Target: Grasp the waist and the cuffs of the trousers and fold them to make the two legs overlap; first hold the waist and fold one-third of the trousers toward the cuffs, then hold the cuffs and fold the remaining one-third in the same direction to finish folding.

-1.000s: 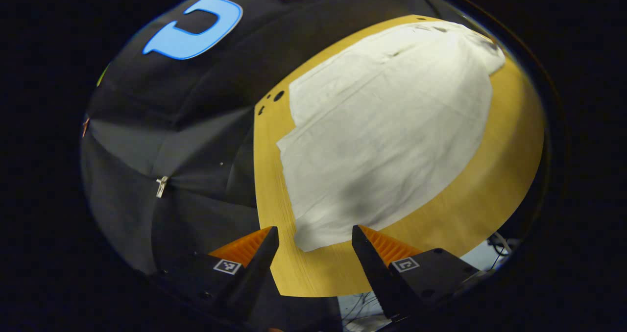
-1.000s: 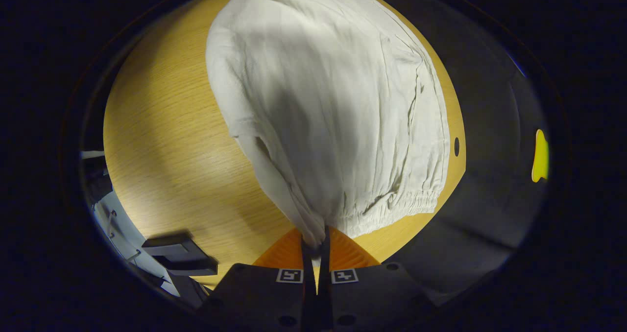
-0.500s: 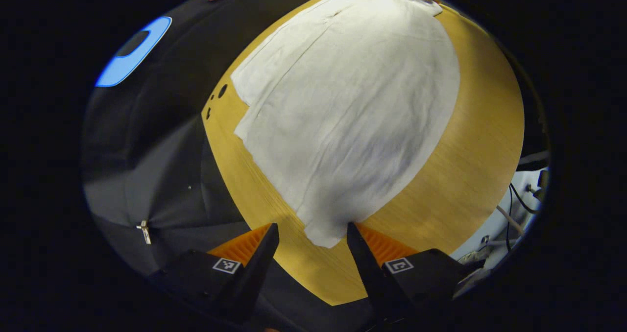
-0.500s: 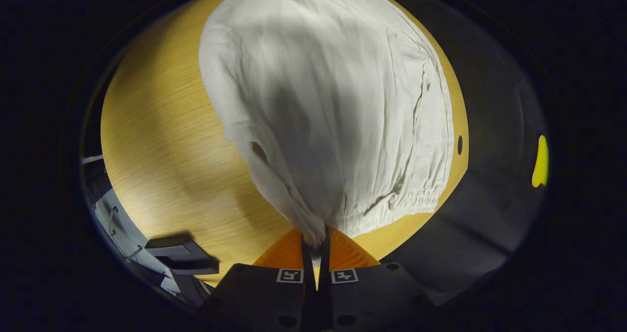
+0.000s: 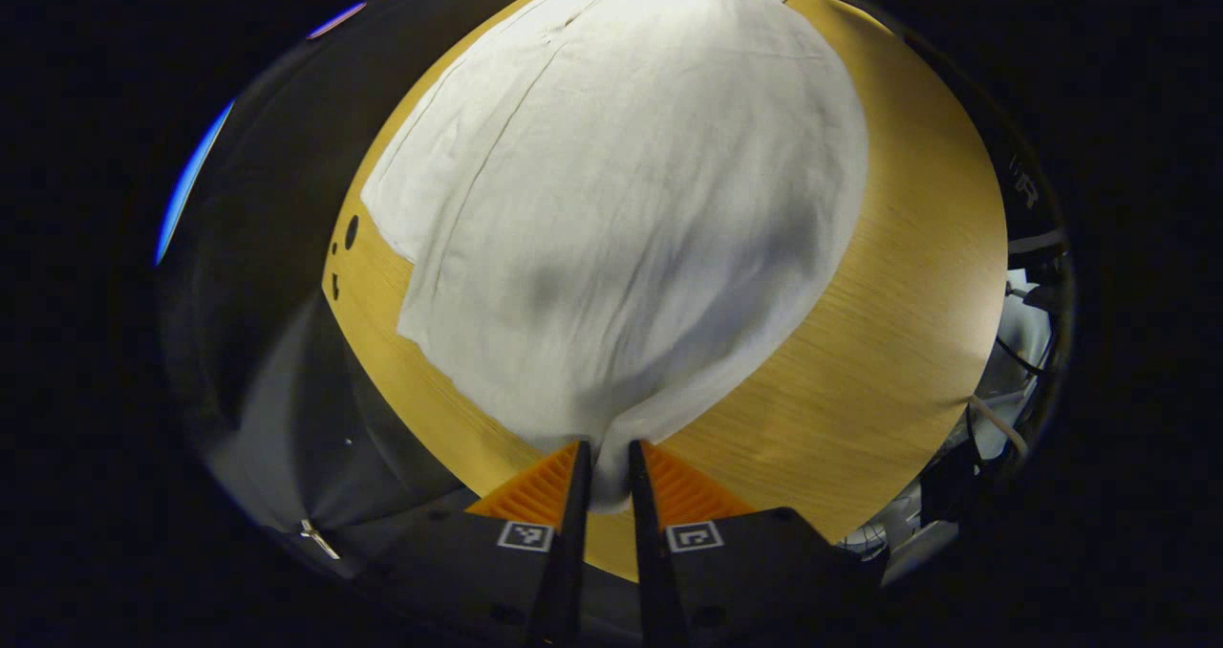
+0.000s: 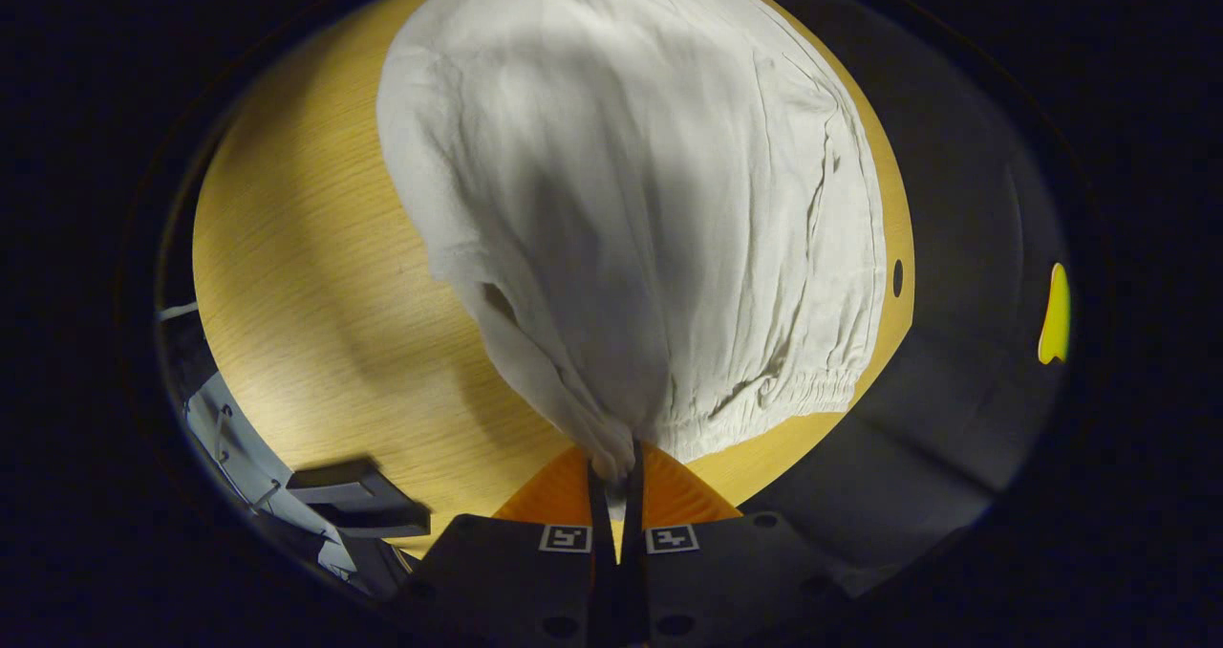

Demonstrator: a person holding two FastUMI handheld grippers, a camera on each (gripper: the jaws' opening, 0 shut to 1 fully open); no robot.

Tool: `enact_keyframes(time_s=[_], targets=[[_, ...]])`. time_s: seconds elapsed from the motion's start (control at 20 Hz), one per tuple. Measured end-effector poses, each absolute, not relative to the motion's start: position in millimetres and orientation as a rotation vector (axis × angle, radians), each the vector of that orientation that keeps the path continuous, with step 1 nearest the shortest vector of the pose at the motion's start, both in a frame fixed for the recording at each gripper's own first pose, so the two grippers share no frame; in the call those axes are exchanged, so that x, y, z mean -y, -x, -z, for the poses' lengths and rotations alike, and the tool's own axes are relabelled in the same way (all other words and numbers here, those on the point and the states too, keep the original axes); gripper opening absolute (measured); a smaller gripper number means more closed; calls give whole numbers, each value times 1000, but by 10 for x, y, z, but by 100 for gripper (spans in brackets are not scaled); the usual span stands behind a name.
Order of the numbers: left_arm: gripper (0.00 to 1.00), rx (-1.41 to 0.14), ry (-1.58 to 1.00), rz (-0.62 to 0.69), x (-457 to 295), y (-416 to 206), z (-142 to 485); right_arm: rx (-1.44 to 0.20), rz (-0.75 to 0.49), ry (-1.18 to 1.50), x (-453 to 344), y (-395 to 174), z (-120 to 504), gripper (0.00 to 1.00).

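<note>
Both grippers clamped on cloth now. Left gripper (image 5: 603, 476): fingers nearly closed, pinching the near corner of the white crinkled cotton trousers (image 5: 611, 218) at the cuff end. Right gripper (image 6: 616, 476): fingers pinched tight on a gathered bit of the trousers (image 6: 631, 208) by the elasticated waistband (image 6: 783, 404); that corner is lifted slightly off the yellow wood-grain counter (image 6: 306, 285).

Trousers lie spread flat on the counter (image 5: 889, 342), filling most of it, far edge close to the black cloth wall side.

Judgement: this is the leg-over-leg fold, just starting, both near corners held.

To do it well:
- Lift both ends together, same height, so the near edge stays straight.
- Keep light tension along the length; thin cloth will sag and bunch in the middle otherwise.
- Carry the near edge across to the far edge, match waistband to waistband and cuff to cuff, then lower before letting go.
- Don't drag; the bottom layer can slide on smooth wood.

Count: one pair of trousers, one counter, two grippers, two fingers on each. Small holes in the counter edge (image 5: 350, 232): three in the left gripper view.
</note>
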State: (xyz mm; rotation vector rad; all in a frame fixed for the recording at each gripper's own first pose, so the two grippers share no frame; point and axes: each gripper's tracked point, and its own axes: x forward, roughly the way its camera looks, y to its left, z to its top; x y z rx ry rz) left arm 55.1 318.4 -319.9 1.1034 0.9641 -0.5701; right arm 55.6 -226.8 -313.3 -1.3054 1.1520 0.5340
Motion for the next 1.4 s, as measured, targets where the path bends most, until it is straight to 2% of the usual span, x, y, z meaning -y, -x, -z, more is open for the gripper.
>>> enact_keyframes(time_s=[0.1,0.2,0.4,0.6,0.85,1.0,1.2,1.4], targets=[[18,-973,-1109,569,-3210,-540,3214,-1149,-535,1309,2266,-558,3130,6],[16,-965,-1105,553,-3207,-534,3220,-1145,-536,1309,2273,-556,3126,6],[6,-929,-1061,474,-3186,-533,3220,-1133,-514,1273,2276,-569,3111,6],[5,-890,-922,374,-3166,-588,3094,-1073,-449,1232,2301,-634,2934,6],[5,-764,-945,352,-3091,-822,2609,-950,-380,1207,2328,-847,2494,6],[5,-704,-928,334,-3040,-1062,2335,-867,-319,1114,2294,-1078,2239,6],[5,-626,-864,227,-3058,-1523,1888,-804,-218,942,2270,-1399,1996,5],[5,-572,-846,208,-2950,-1936,1582,-747,-129,783,2251,-1726,1789,5]])
